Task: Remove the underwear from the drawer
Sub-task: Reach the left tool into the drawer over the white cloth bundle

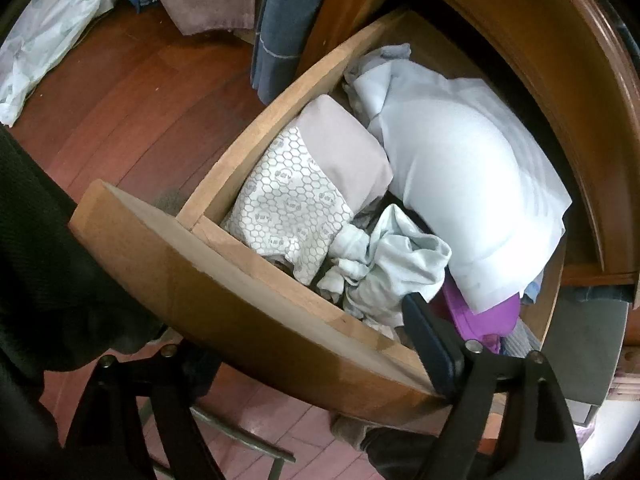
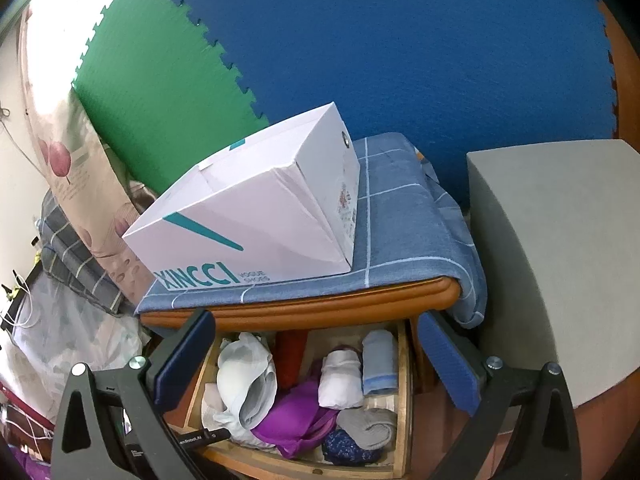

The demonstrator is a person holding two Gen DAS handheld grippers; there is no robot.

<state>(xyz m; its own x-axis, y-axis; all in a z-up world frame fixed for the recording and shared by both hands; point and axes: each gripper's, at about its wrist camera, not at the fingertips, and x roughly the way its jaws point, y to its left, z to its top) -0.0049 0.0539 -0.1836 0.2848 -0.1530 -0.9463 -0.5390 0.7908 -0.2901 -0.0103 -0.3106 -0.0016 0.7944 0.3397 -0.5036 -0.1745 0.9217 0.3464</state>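
Observation:
A wooden drawer [image 1: 224, 280] stands pulled out of a nightstand and is full of folded and crumpled underwear: a hexagon-print piece [image 1: 288, 208], a pale blue bra [image 1: 460, 176], a crumpled pale garment [image 1: 392, 264] and a purple piece [image 1: 488, 316]. My left gripper straddles the drawer's front panel; one finger [image 1: 428, 340] is inside the drawer, the other is hidden below the panel. In the right wrist view the drawer [image 2: 404, 400] lies below my right gripper [image 2: 316, 364], which is open and empty above it. There I see the white bra [image 2: 240, 380], the purple garment [image 2: 296, 416] and rolled socks [image 2: 340, 380].
A white XINCCI box [image 2: 256, 208] sits on a blue checked cloth [image 2: 400, 216] on the nightstand top. A grey block [image 2: 560, 264] stands to the right. Blue and green foam mats [image 2: 400, 48] cover the wall. Clothes and a plastic bag [image 1: 48, 40] lie on the wooden floor.

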